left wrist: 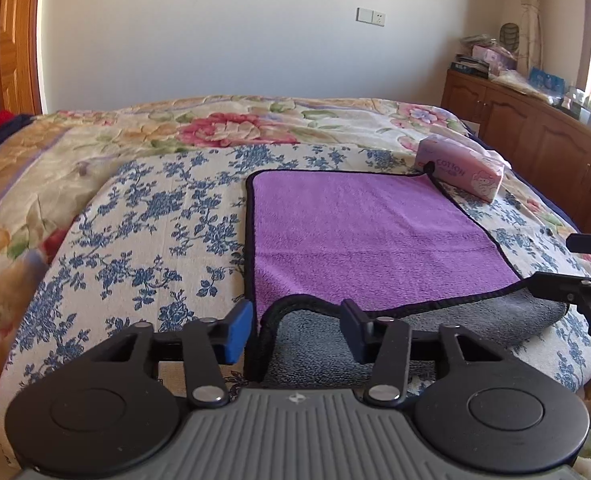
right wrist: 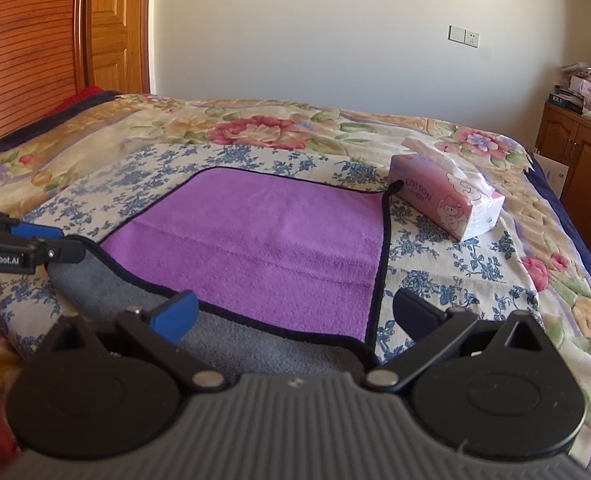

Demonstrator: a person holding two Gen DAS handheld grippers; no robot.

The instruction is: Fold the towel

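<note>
Room: a bedroom with a pale wall, a wooden door at far left and a wooden cabinet [left wrist: 535, 120] along the right side, cluttered on top.
Bed [right wrist: 255, 128]: fills the middle of both views, covered by a cream quilt with big pink and yellow flowers.
Blue-flowered cloth [left wrist: 143, 216]: spread on top of the quilt, under the towel.
Towel [left wrist: 367, 236]: purple face up, black-trimmed, lying on the blue-flowered cloth in the middle of the bed; its near edge is turned over so the grey underside shows along the near side.
Tissue pack [right wrist: 447, 204]: pink, marked COTTON, on the bed just beyond the towel's far right corner, by the towel's small black loop.
Left gripper [left wrist: 297, 334]: fingers spread apart, low over the towel's near left corner; the curled black-trimmed edge lies between them, not pinched.
Right gripper [right wrist: 295, 320]: fingers spread wide at the towel's near right corner, grey underside between them, gripping nothing; in the left wrist view it shows at the right edge.
</note>
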